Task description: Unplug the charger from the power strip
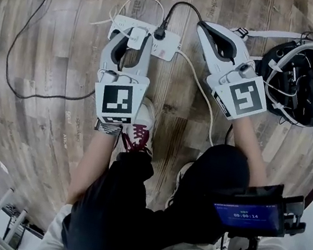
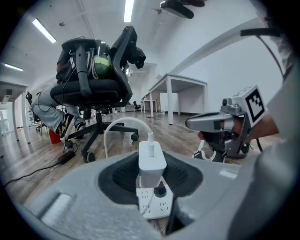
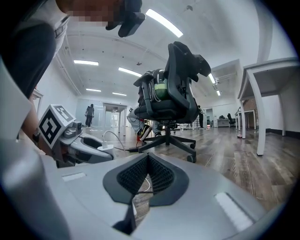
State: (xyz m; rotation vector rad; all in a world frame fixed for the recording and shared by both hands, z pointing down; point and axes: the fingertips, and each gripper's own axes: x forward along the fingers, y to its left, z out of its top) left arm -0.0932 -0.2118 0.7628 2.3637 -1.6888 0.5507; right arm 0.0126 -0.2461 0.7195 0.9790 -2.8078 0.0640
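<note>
Above the wooden floor (image 1: 57,44), left of an office chair (image 1: 309,76), the right gripper (image 1: 205,28) hangs with its fingers pressed together on nothing. Over the left end of the white power strip (image 1: 168,45), the left gripper's (image 1: 135,44) fingers pinch the white charger (image 2: 152,161).

The left tongs (image 1: 136,34) point away from the body and tilt a little downward. Their jaws are closed on the sides of a white charger (image 2: 151,161). The right tongs (image 1: 203,28) are near them, angled inward toward the left pair, jaws pressed together with nothing between. The left forearm (image 1: 95,158) reaches straight forward; the right forearm (image 1: 251,147) slants inward.
</note>
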